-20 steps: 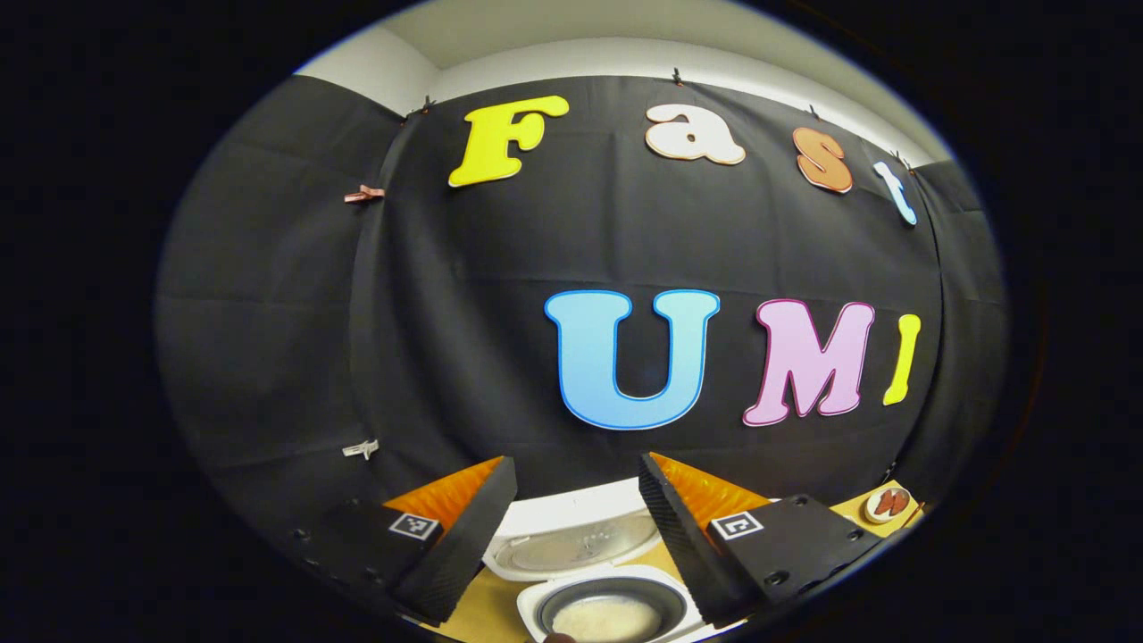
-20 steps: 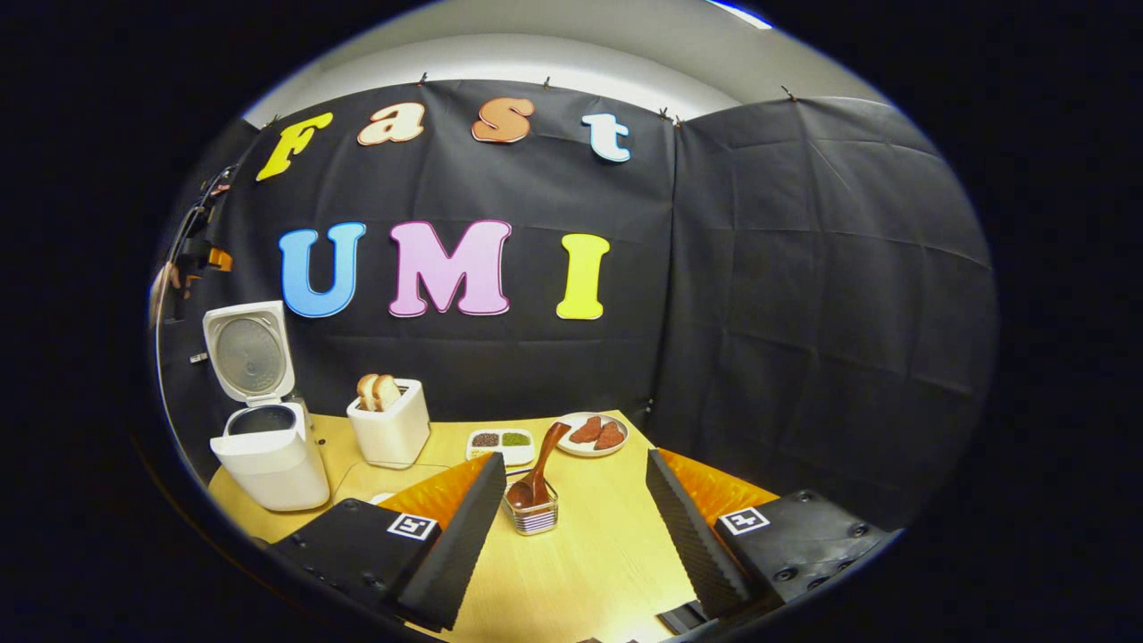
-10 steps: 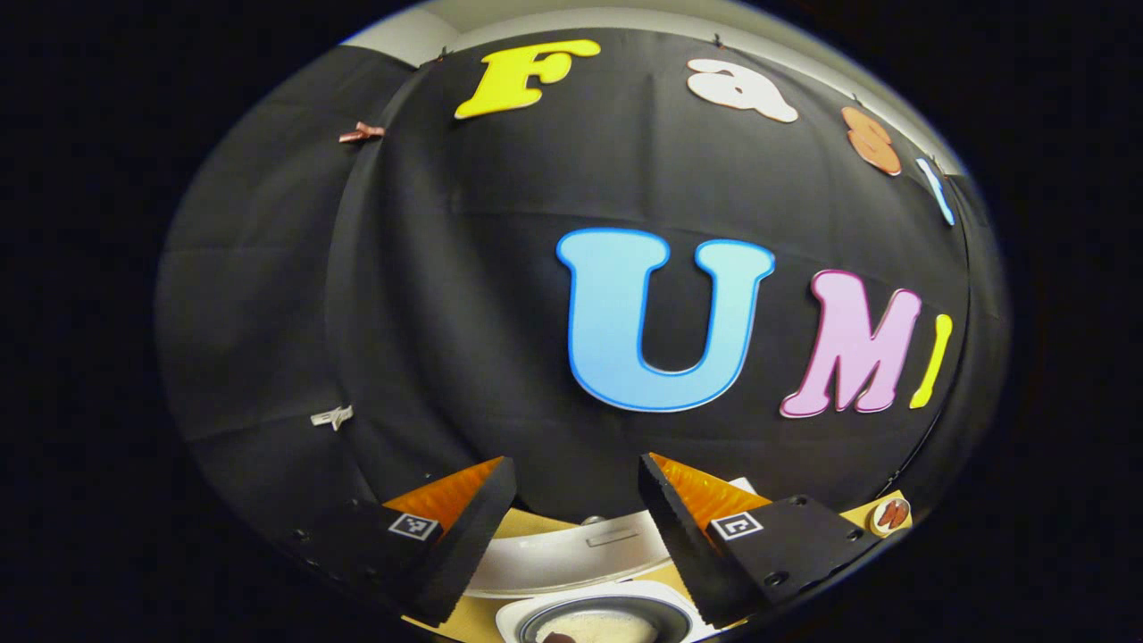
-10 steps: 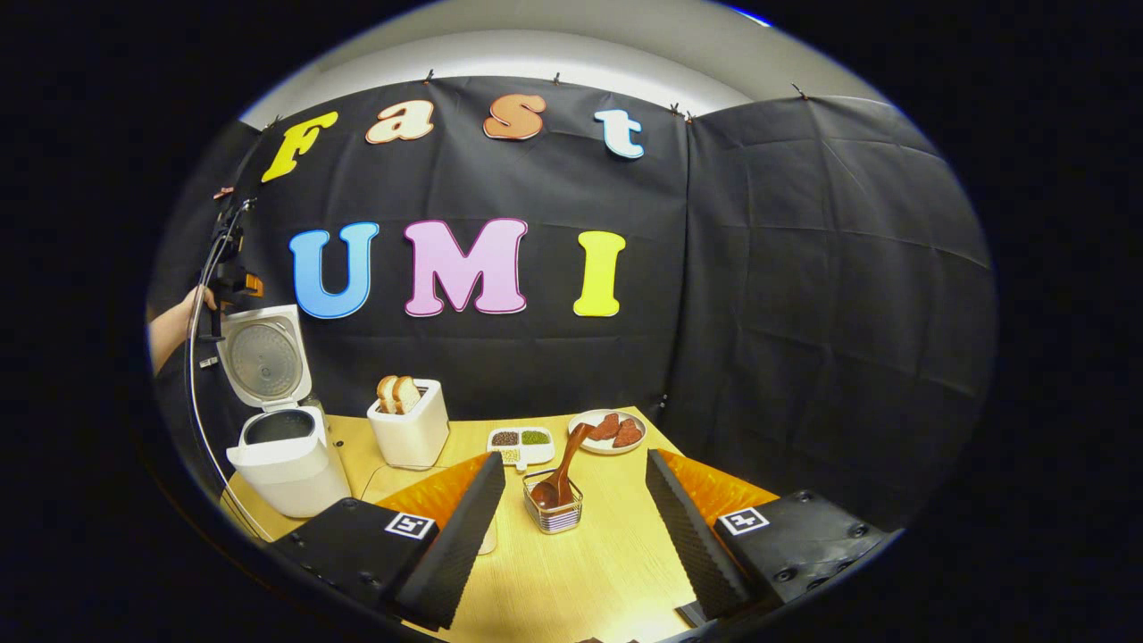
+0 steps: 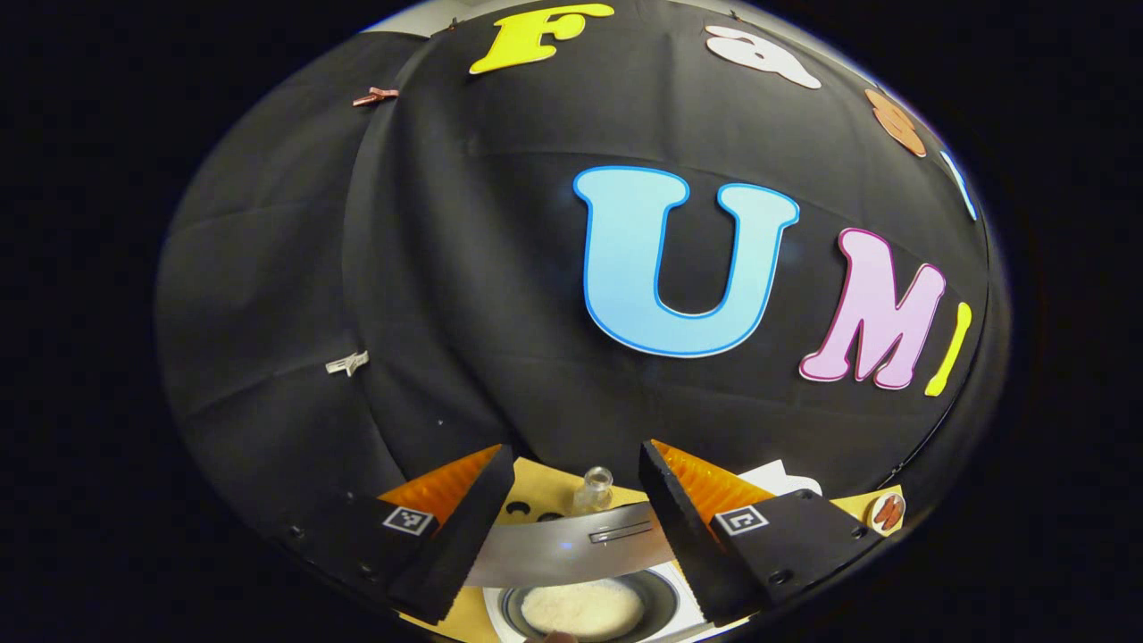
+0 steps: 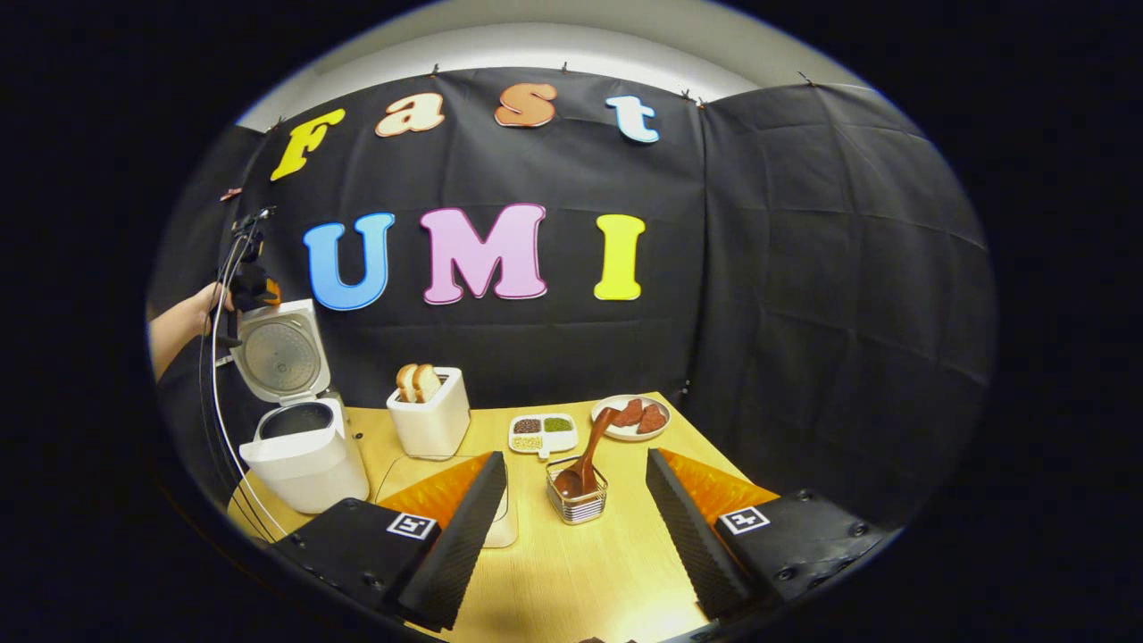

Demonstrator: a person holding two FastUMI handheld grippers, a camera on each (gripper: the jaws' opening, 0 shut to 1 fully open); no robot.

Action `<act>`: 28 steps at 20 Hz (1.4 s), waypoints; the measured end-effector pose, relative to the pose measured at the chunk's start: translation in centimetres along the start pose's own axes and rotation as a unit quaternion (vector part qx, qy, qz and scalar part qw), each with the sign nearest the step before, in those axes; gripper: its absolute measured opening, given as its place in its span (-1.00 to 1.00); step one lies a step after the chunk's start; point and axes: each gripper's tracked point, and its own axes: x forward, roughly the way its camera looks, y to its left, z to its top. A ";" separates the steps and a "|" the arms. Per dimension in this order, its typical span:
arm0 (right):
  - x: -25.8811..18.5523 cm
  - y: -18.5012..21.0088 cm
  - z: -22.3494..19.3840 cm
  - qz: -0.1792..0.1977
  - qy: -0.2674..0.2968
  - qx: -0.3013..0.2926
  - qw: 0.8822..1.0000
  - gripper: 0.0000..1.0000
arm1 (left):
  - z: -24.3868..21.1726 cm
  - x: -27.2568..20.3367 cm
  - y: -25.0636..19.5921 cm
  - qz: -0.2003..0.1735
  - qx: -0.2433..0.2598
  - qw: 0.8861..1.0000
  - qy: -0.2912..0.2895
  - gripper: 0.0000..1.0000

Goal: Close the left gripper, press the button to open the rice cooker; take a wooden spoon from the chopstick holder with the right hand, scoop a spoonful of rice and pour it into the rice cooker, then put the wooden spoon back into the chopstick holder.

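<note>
Left hand-held gripper [image 5: 571,500]: fingers spread, nothing between them, poised above the open cooker [image 5: 589,607]; seen in the right gripper view far left, at the lid's top edge, a hand [image 6: 192,313] behind it. Directly below and between the fingers, the lid [image 5: 571,549] edge-on, with the pot holding pale rice [image 5: 582,609] nearer the camera; just beyond the lid, a small glass jar [image 5: 596,487] on the surface [image 5: 536,491]. Right hand-held gripper [image 6: 576,536]: fingers spread, empty, above the surface. Far to its left, cooker with lid raised upright [image 6: 281,357]; nearer, left of centre, toaster [image 6: 432,420] with two bread slices; ahead between the fingers, holder [image 6: 578,502] with spoon [image 6: 585,460] standing in it, bowl down, handle leaning right; beyond that, a divided dish [image 6: 543,433] of grains; slightly right, a plate [image 6: 625,430] with reddish pieces.
</note>
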 end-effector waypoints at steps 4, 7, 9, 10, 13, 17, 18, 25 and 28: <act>1.0 1.9 0.2 0.049 -0.001 0.006 0.999 0.97 | -3.2 -2.7 -1.0 0.002 -0.011 0.999 0.035 0.97; 1.7 1.9 -0.2 0.072 0.000 -0.002 0.997 0.97 | -6.9 -4.7 -2.5 -0.013 -0.022 0.997 0.067 0.97; 1.4 2.0 -0.3 0.084 0.001 0.003 0.996 0.97 | -10.0 -6.1 -3.0 -0.014 -0.032 0.995 0.094 0.97; 1.3 2.1 -0.7 0.091 0.002 0.007 0.996 0.97 | -11.5 -6.4 -3.2 -0.012 -0.029 0.994 0.100 0.96; 0.5 3.5 -2.5 0.127 0.024 0.006 0.992 0.97 | -14.8 -7.1 -3.6 -0.001 -0.003 0.995 0.104 0.97; 0.8 3.3 -2.7 0.142 0.025 0.001 0.990 0.97 | -17.8 -7.7 -4.0 0.010 0.014 0.995 0.099 0.97; 0.9 3.1 -2.6 0.140 0.022 0.005 0.990 0.97 | -18.6 -7.7 -4.1 0.010 0.016 0.995 0.096 0.98; 1.8 1.4 -3.6 0.118 0.034 0.028 0.992 0.97 | -24.7 -7.3 -4.1 0.010 0.055 0.991 0.121 0.99; 2.1 1.1 -4.0 0.113 0.038 0.031 0.992 0.97 | -25.5 -6.9 -4.5 0.008 0.070 0.991 0.113 0.99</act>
